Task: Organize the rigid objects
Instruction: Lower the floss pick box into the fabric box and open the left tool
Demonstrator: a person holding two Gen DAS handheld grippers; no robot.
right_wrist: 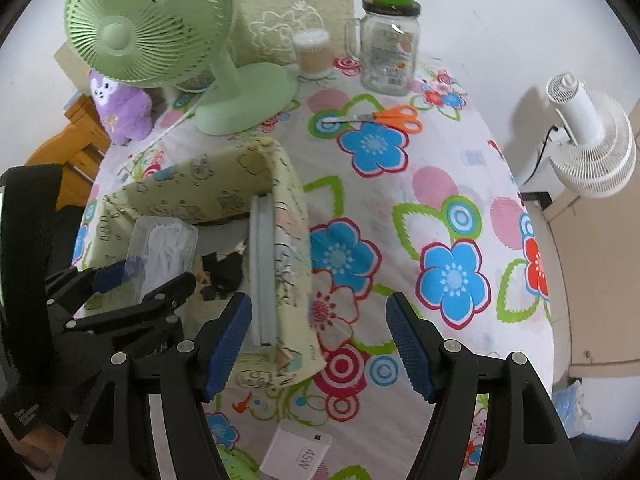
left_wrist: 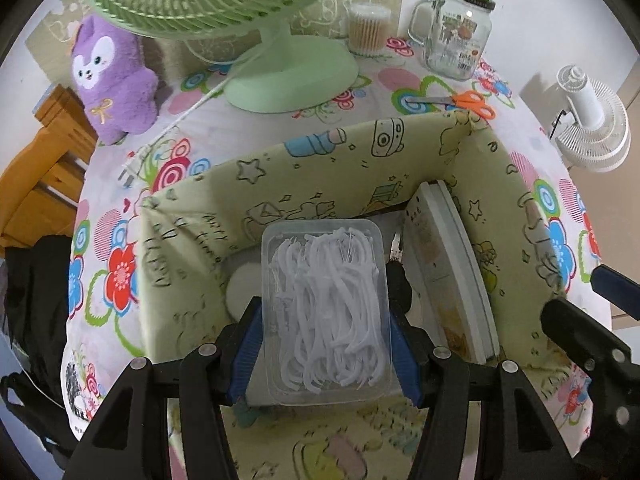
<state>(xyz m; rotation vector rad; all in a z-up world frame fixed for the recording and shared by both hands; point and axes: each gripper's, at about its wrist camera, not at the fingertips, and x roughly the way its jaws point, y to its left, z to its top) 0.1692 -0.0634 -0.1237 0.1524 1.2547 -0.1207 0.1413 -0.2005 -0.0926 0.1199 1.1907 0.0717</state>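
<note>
My left gripper (left_wrist: 325,354) is shut on a clear plastic box of white floss picks (left_wrist: 326,304), held over the open top of a pale yellow fabric storage bin (left_wrist: 320,160). In the right wrist view the same floss pick box (right_wrist: 164,248) and left gripper (right_wrist: 120,276) hang over the bin (right_wrist: 208,188). A white book (left_wrist: 448,276) stands against the bin's right wall, and dark objects lie on its floor. My right gripper (right_wrist: 318,340) is open and holds nothing, pointing down at the flowered tablecloth just right of the bin.
At the back stand a green desk fan (right_wrist: 148,28), a purple plush toy (left_wrist: 114,76), a cotton swab tub (left_wrist: 368,30) and a glass jar mug (left_wrist: 458,34) with a green cup on top. Orange scissors (right_wrist: 384,118) lie behind the bin. A white charger (right_wrist: 298,454) lies near the front edge.
</note>
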